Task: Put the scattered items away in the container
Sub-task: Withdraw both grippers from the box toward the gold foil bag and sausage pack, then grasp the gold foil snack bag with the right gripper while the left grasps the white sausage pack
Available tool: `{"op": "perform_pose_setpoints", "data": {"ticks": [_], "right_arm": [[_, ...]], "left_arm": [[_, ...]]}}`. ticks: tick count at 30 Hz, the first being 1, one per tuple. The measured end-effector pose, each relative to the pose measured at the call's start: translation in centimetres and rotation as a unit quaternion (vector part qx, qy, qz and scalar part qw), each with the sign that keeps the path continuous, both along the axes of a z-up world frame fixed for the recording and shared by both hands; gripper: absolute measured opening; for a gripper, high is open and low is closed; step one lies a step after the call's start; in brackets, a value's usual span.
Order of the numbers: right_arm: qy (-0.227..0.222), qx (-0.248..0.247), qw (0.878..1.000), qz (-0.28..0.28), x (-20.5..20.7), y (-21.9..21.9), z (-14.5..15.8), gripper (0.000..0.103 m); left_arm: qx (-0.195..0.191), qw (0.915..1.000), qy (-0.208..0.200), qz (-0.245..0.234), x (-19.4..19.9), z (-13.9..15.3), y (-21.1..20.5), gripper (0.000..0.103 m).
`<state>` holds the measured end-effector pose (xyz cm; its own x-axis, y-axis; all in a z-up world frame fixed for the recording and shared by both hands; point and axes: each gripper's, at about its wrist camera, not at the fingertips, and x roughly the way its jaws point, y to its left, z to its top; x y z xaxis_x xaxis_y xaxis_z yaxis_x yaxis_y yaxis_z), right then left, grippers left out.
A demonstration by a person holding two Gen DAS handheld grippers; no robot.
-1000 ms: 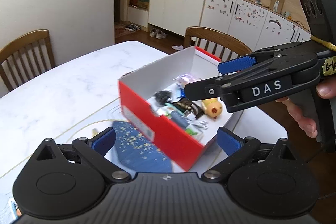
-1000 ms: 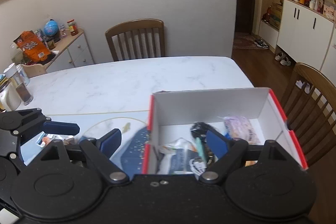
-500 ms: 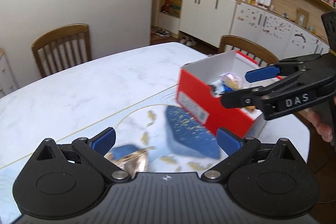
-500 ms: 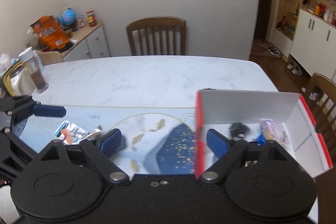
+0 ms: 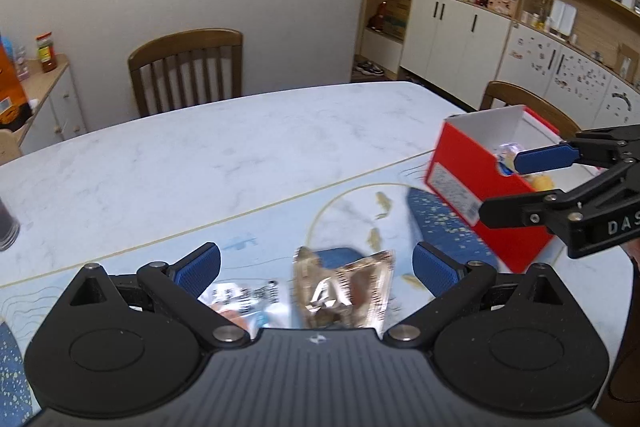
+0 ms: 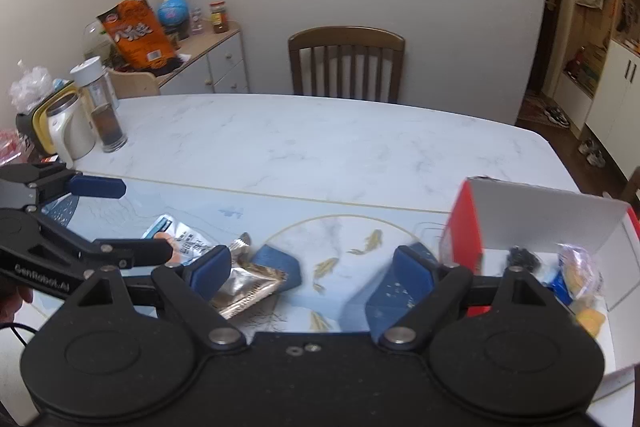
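two crinkly packets — foil pouch point(image 5: 344, 291), glossy sachet point(image 6: 180, 237) — loose.

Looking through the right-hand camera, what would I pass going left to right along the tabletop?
White kettle → glass jar → white snack packet → shiny foil packet → red box with small items inside.

left gripper point(image 5: 316, 269): jaws wide apart, nothing between them, tilted downward
right gripper point(image 6: 312, 267): jaws wide apart, empty, tilted downward
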<state>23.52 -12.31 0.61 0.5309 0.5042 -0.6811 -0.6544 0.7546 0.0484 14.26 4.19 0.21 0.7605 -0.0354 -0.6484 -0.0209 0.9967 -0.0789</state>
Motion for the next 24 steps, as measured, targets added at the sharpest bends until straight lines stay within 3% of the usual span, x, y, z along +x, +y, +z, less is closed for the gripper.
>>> {"op": "perform_pose_setpoints", "data": {"ticks": [11,24], "right_arm": [[-0.025,-0.031,0.998,0.038,-1.0,4.0,-2.1,0.086],[-0.018,-0.076,0.993,0.085,-0.9,8.1,-5.9,0.08]], "left_arm": [[-0.005,0.999,0.03,0.034,0.0,-3.6,3.2,0.103],[-0.01,0.9969,0.052,0.059,1.4,-6.3,5.7,0.103]]}}
